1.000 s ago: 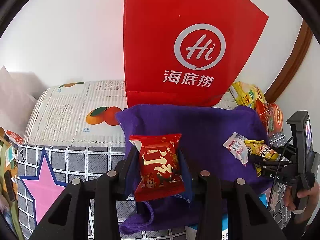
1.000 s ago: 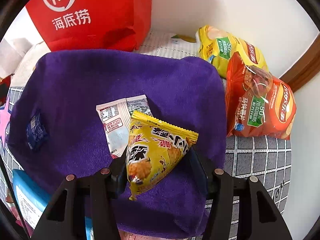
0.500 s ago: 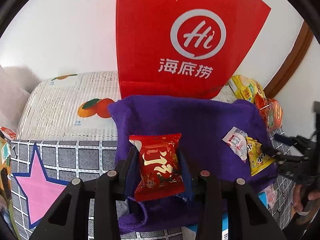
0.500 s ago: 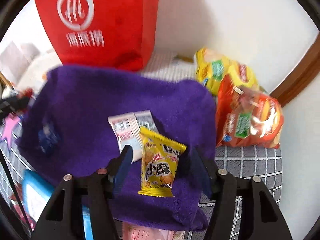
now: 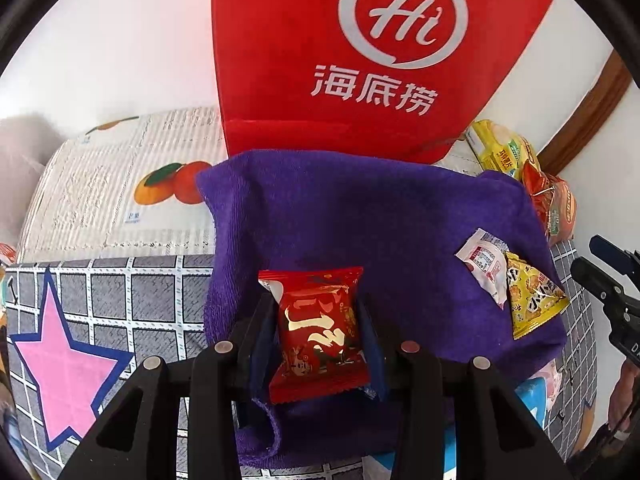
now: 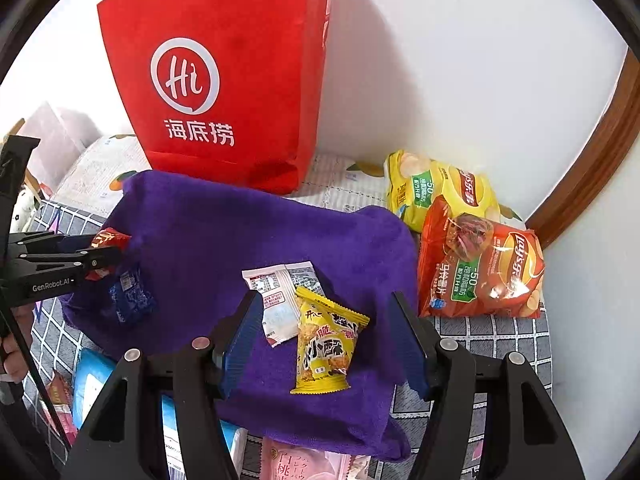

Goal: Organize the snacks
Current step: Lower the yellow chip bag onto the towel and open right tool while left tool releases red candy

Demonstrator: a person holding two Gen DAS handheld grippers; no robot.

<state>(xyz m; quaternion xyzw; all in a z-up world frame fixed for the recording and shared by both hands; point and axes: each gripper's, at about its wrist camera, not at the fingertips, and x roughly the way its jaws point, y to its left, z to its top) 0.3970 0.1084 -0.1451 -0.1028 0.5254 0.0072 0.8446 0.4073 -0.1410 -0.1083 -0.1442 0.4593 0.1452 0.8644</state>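
Right gripper open above yellow snack packet.

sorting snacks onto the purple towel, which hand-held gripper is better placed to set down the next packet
Left. The left hand-held gripper is shut on a red packet right over the purple towel. The right hand-held gripper is open and empty; the yellow packet lies free on the towel.

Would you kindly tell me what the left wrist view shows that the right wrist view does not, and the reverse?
Only the left wrist view: a pink star on the checked mat, and the front of the red snack packet.

Only the right wrist view: a small blue packet on the cloth, and a pink packet at the bottom edge.

Both: the red bag, purple cloth, yellow packet, white packet and two crisp bags.
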